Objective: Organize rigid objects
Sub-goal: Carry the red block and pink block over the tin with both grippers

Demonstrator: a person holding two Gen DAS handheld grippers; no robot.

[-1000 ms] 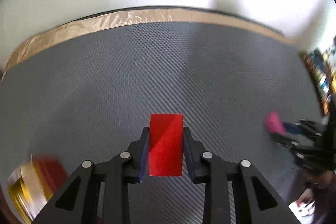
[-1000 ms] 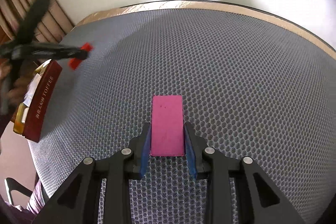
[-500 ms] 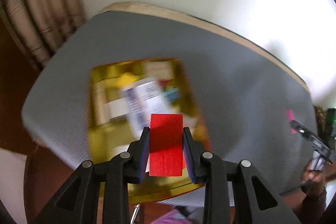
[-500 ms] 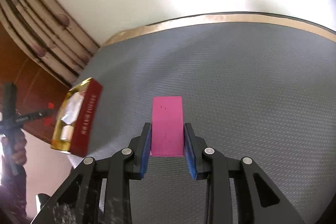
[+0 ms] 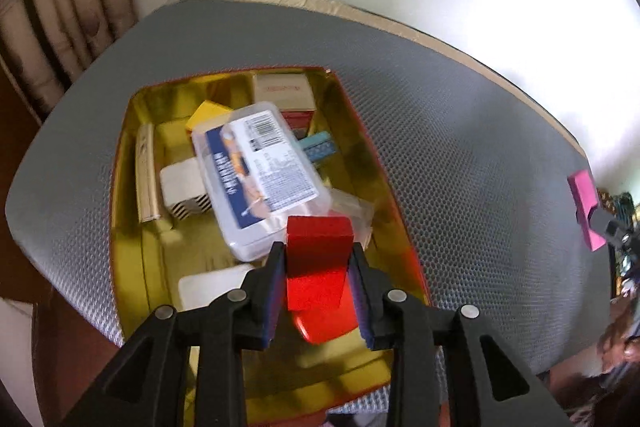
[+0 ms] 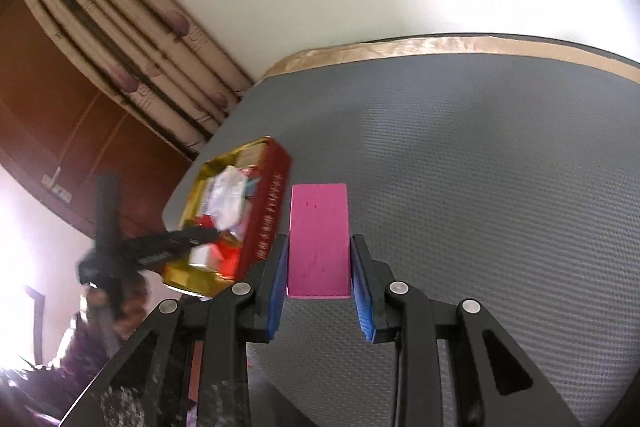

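My left gripper point(image 5: 318, 267) is shut on a red block point(image 5: 318, 251) and holds it over the near end of an open gold-lined red box point(image 5: 364, 131). The box holds a clear plastic case with a printed label point(image 5: 260, 171), a yellow block point(image 5: 206, 113), a blue block point(image 5: 320, 147) and other small items. My right gripper point(image 6: 319, 267) is shut on a pink block point(image 6: 319, 239), held above the grey mat. The red box point(image 6: 268, 211) lies to its left, with the left gripper point(image 6: 160, 247) over it. The pink block point(image 5: 585, 211) also shows at the far right of the left wrist view.
The grey textured mat point(image 5: 460, 147) covers a round table with a tan taped edge point(image 6: 440, 47). A white wall and a curtain point(image 6: 120, 39) stand behind. The box sits near the mat's left edge.
My left gripper has swung left from over bare mat to above the box and lowered toward it. My right gripper has lifted and turned left, so the box is now near it.
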